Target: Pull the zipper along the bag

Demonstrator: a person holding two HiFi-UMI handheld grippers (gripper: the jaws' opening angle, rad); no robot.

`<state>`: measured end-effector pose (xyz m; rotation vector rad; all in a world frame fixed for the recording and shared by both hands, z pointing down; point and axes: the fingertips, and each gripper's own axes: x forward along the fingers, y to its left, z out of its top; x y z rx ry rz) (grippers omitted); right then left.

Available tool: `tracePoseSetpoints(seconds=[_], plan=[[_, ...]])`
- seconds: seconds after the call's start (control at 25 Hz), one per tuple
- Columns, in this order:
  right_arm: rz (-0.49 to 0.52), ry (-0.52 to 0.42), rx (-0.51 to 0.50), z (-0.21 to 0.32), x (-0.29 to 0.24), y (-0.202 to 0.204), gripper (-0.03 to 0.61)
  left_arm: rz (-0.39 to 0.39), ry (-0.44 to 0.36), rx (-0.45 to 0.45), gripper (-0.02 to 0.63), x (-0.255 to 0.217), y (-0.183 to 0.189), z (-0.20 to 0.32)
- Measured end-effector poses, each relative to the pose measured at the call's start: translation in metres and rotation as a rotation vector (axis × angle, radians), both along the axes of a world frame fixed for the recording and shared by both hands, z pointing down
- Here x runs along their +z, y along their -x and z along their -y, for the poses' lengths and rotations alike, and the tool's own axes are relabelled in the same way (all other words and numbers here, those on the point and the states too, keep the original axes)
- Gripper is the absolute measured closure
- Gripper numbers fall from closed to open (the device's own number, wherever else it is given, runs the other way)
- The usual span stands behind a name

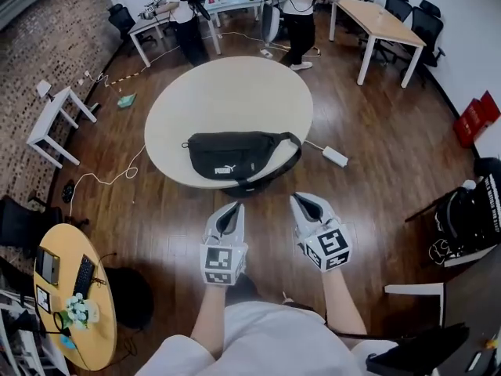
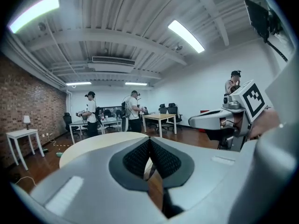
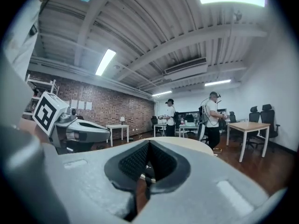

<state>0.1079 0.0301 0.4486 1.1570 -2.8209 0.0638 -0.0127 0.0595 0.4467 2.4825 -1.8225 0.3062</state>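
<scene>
A black waist bag (image 1: 235, 153) lies on the near edge of a round beige table (image 1: 227, 92), its strap curling off to the right. Both grippers hang side by side in front of the person's body, short of the table and apart from the bag. My left gripper (image 1: 228, 214) is shut with nothing between its pads (image 2: 140, 155). My right gripper (image 1: 307, 207) is also shut and empty, its pads (image 3: 161, 160) meeting. In the right gripper view a sliver of the bag (image 3: 147, 167) shows just past the jaws. The zipper pull is too small to make out.
A white power brick (image 1: 335, 157) and its cable lie on the wood floor right of the table. A small round desk (image 1: 98, 319) stands at lower left, a white side table (image 1: 55, 120) at left, a black backpack (image 1: 470, 210) at right. People (image 1: 297, 14) stand at desks behind.
</scene>
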Motion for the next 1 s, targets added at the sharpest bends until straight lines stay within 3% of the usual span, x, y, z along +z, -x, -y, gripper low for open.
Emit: tracePoseSetpoints(seconds=[0.16, 0.44, 0.64, 1.0], plan=[[-0.052, -0.032, 0.035, -0.044, -0.033, -0.017, 0.588, -0.028, -0.040, -0.046, 0.597, -0.043, -0.014, -0.043], [0.007, -0.070, 0.033, -0.097, -0.061, -0.002, 0.588, -0.054, -0.120, -0.044, 0.597, -0.061, -0.010, -0.086], [-0.008, -0.103, 0.028, -0.124, -0.066, 0.035, 0.589, -0.043, -0.175, -0.065, 0.597, -0.070, 0.027, -0.121], [-0.063, -0.112, 0.039, -0.145, -0.068, 0.091, 0.588, -0.024, -0.206, -0.102, 0.597, -0.072, 0.098, -0.149]])
